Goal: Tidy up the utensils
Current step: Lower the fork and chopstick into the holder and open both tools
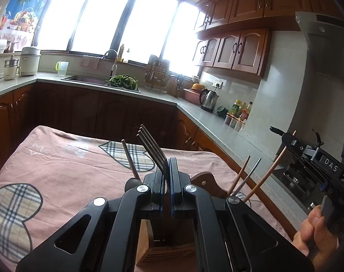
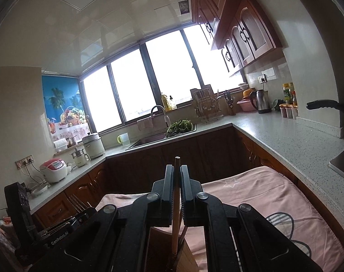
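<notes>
My left gripper (image 1: 167, 165) is shut on a metal fork (image 1: 150, 146), tines up, held above a wooden utensil holder (image 1: 163, 247) on the pink-clothed table (image 1: 65, 165). A metal handle (image 1: 131, 158) stands in the holder to the left, and wooden chopsticks (image 1: 239, 174) and a metal one (image 1: 250, 173) stand to the right. My right gripper (image 2: 177, 170) is shut on a wooden chopstick (image 2: 176, 204) whose lower end reaches into the holder (image 2: 169, 251). The right gripper (image 1: 308, 149) shows in the left wrist view holding that chopstick (image 1: 269, 174).
The table (image 2: 251, 192) stands in a kitchen with grey countertops (image 2: 285, 140) and brown cabinets. A sink with greens (image 1: 122, 81), a kettle (image 1: 209, 99), condiment bottles (image 1: 240, 111), a rice cooker (image 2: 52, 170) and a stove (image 1: 296, 181) sit around. The left gripper body (image 2: 58, 229) shows at lower left.
</notes>
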